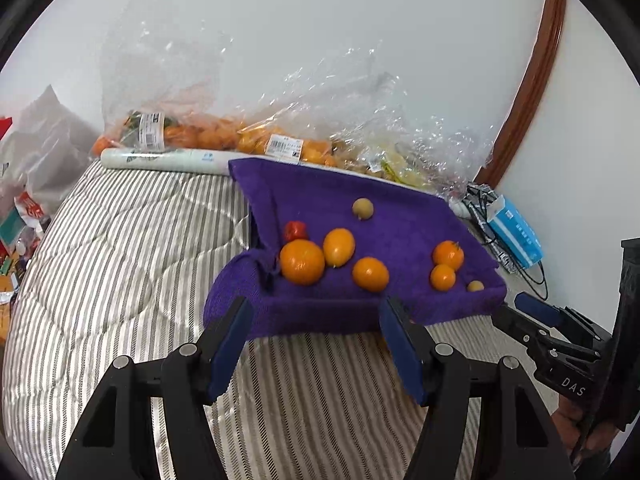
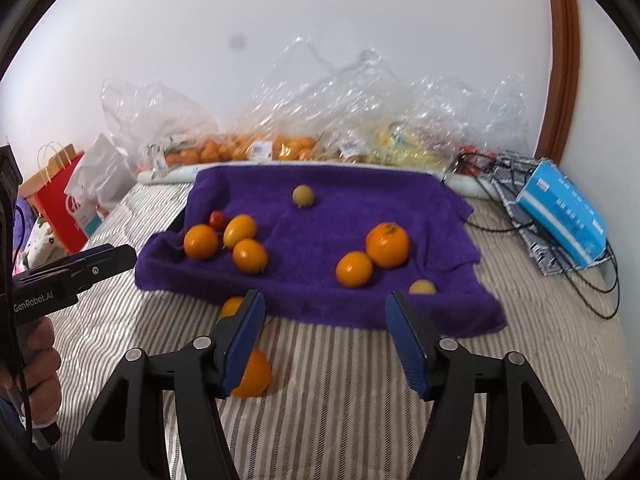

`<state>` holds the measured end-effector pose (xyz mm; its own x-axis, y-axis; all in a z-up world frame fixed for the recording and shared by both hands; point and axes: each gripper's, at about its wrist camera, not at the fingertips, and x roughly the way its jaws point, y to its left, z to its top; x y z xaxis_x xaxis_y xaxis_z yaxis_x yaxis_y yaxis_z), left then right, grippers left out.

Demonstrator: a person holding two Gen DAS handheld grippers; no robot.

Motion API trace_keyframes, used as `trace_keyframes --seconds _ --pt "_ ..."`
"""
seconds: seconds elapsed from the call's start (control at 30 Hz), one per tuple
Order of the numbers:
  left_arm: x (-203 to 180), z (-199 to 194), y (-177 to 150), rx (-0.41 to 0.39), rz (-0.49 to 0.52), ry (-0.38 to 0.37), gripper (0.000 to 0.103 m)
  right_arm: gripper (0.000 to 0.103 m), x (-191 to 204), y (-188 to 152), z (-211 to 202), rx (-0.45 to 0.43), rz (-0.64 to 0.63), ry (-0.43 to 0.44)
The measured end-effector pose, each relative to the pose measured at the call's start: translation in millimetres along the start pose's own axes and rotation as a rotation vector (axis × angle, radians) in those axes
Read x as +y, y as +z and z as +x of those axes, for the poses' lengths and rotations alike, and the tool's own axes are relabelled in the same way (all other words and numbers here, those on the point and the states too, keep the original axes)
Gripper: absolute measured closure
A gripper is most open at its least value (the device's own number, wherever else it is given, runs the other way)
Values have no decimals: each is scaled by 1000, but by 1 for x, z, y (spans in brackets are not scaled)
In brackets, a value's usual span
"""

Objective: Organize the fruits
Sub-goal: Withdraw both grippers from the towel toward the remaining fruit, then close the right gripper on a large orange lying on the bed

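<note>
A purple towel (image 1: pixel 360 312) (image 2: pixel 312 292) lies on a striped quilt and holds several oranges, among them a large one (image 1: pixel 302 261) (image 2: pixel 387 245), a small red fruit (image 1: pixel 295 230) (image 2: pixel 217 219) and a small greenish fruit (image 1: pixel 363 208) (image 2: pixel 303 195). Two oranges lie off the towel on the quilt, one (image 2: pixel 254 374) beside my right gripper's left finger and one (image 2: pixel 231 306) at the towel's front edge. My left gripper (image 1: pixel 316 344) is open and empty just before the towel's front edge. My right gripper (image 2: pixel 325 342) is open and empty, also before the towel.
Clear plastic bags of oranges (image 1: pixel 208 136) (image 2: pixel 256 146) and other fruit line the wall behind the towel. A blue box (image 1: pixel 516 232) (image 2: pixel 564 212) and black cables (image 2: pixel 600 280) lie at the right. Paper bags (image 2: pixel 60 196) stand at the left. A paper roll (image 1: pixel 160 160) lies behind.
</note>
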<state>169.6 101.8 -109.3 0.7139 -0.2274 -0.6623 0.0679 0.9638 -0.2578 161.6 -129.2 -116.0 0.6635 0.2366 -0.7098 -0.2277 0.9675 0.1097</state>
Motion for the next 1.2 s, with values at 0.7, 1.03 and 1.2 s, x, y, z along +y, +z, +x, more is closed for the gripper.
trace_keyframes --seconds 0.7,1.03,1.2 --pt "7 9 -15 -9 2 -39 39 57 12 -25 34 104 -11 34" --pt "19 13 -13 -6 -57 -27 39 57 9 -27 31 96 3 42" --pt "21 14 -14 -3 -58 -16 39 57 8 -28 31 103 23 83"
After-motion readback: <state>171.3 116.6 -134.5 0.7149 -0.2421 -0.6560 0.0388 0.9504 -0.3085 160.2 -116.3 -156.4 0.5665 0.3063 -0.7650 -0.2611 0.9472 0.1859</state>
